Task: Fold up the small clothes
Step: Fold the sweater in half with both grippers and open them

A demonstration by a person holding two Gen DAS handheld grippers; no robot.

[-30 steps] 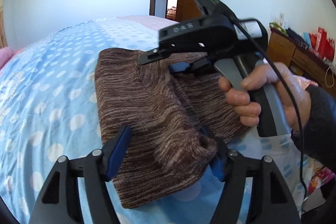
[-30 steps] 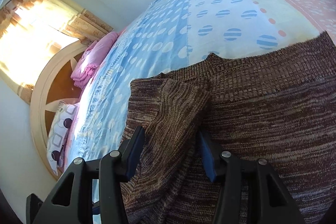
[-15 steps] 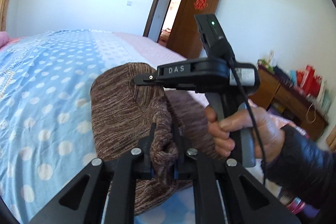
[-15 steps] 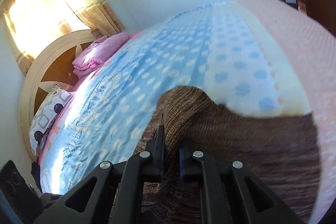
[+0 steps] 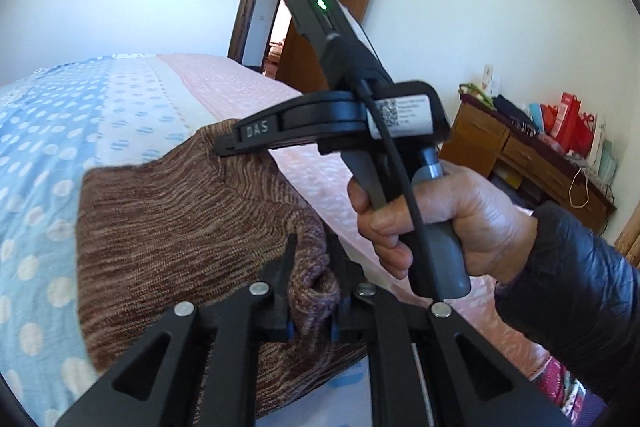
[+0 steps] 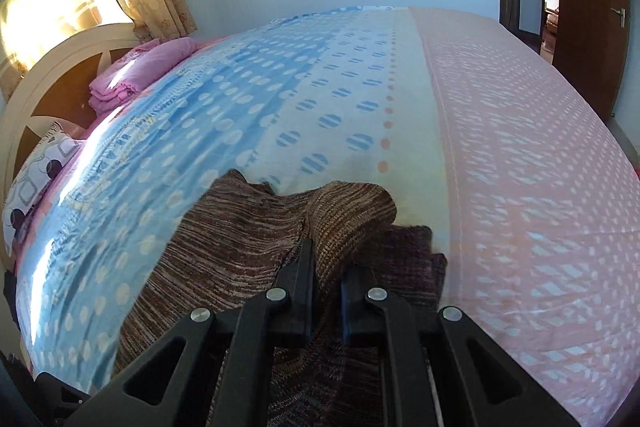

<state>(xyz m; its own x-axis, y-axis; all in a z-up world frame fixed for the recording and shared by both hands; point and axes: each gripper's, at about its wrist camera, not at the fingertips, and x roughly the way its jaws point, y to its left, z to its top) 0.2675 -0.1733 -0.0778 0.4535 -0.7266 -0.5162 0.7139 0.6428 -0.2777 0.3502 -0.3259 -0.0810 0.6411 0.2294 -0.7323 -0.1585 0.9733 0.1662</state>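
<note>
A brown striped knit garment [image 5: 168, 227] lies on the bed and is lifted at its near edge. My left gripper [image 5: 310, 259] is shut on a bunched fold of the knit. In the right wrist view my right gripper [image 6: 326, 263] is shut on another raised fold of the same garment [image 6: 240, 247]. The right gripper's black body [image 5: 340, 123] and the hand holding it show in the left wrist view, above the far edge of the garment.
The bed [image 6: 360, 87] has a blue dotted and pink sheet. A folded pink quilt [image 6: 136, 75] and a pillow [image 6: 36, 171] lie by the headboard. A wooden dresser [image 5: 532, 155] with bags stands at the right. An open brown door [image 5: 332, 7] is behind.
Both grippers were open around folds of the knit a second ago. Both have closed on it and lifted the garment's edge up off the bed.
</note>
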